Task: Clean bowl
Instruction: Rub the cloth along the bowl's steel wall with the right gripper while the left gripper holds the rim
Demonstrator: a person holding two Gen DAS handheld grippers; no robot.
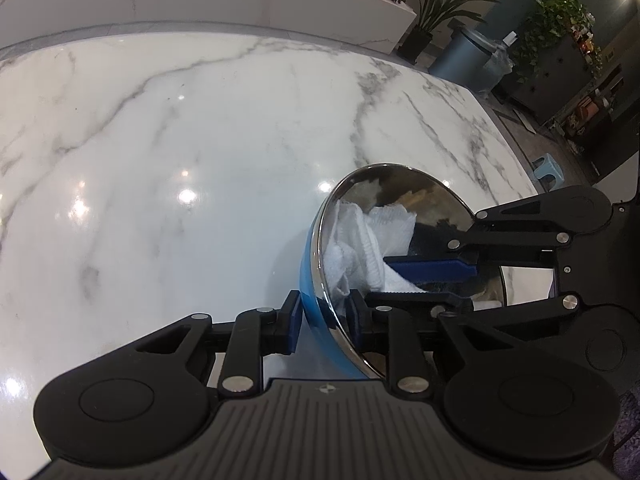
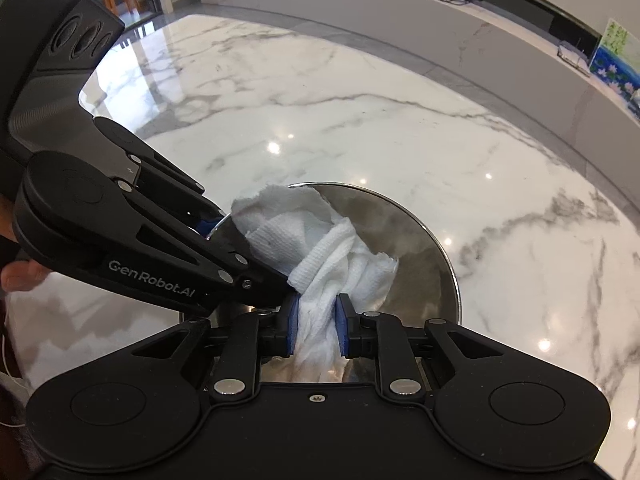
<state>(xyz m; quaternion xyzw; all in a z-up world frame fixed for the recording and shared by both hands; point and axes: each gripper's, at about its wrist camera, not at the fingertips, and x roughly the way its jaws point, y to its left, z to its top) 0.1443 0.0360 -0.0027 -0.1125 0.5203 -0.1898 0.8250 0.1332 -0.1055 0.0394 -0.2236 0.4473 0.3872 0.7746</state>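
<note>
A bowl (image 1: 310, 284), blue outside and shiny steel inside, is tilted on its side above the marble table. My left gripper (image 1: 323, 318) is shut on the bowl's rim, one pad outside and one inside. My right gripper (image 2: 317, 330) is shut on a crumpled white paper towel (image 2: 320, 252), which is pressed inside the bowl (image 2: 420, 248). In the left wrist view the towel (image 1: 360, 240) lies against the bowl's inner wall, with the right gripper (image 1: 416, 280) reaching in from the right. In the right wrist view the left gripper (image 2: 216, 226) comes in from the left.
The white marble table (image 1: 180, 140) spreads ahead in both views. A long white counter (image 2: 440, 20) runs behind it. Potted plants (image 1: 432, 8), a grey bin (image 1: 464, 56) and a small blue stool (image 1: 548, 166) stand on the floor to the right.
</note>
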